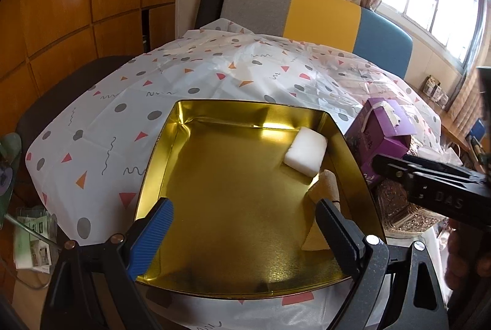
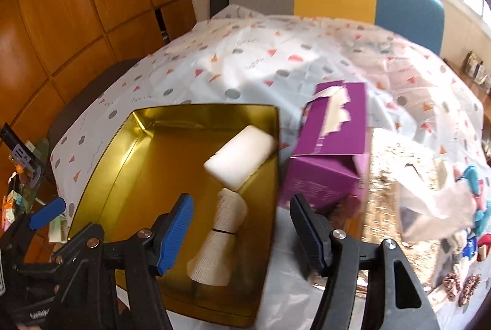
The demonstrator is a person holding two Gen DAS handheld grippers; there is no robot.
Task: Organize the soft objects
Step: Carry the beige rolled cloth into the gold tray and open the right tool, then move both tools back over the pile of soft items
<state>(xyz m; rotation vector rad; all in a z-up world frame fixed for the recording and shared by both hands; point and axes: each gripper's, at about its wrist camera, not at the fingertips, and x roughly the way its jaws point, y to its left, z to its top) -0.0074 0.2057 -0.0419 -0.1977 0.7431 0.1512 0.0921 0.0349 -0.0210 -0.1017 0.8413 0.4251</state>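
A gold metal tin (image 1: 172,146) (image 2: 101,158) stands open on the patterned tablecloth. Inside it, along the right wall, lie a white foam sponge (image 1: 305,151) (image 2: 241,156) and a rolled cream cloth tied with a black band (image 1: 326,186) (image 2: 222,233). My left gripper (image 1: 245,221) is open and empty, held over the near part of the tin. My right gripper (image 2: 242,216) is open and empty, above the tin's right wall near the rolled cloth. The right gripper's body shows at the right of the left wrist view (image 1: 429,186).
A purple tissue box (image 1: 383,130) (image 2: 331,146) stands right of the tin, beside a woven basket (image 2: 399,164). Clear plastic, teal and pink soft things (image 2: 472,189) and brown scrunchies (image 2: 460,284) lie at the far right. A grey, yellow and blue sofa back (image 1: 307,11) is behind the table.
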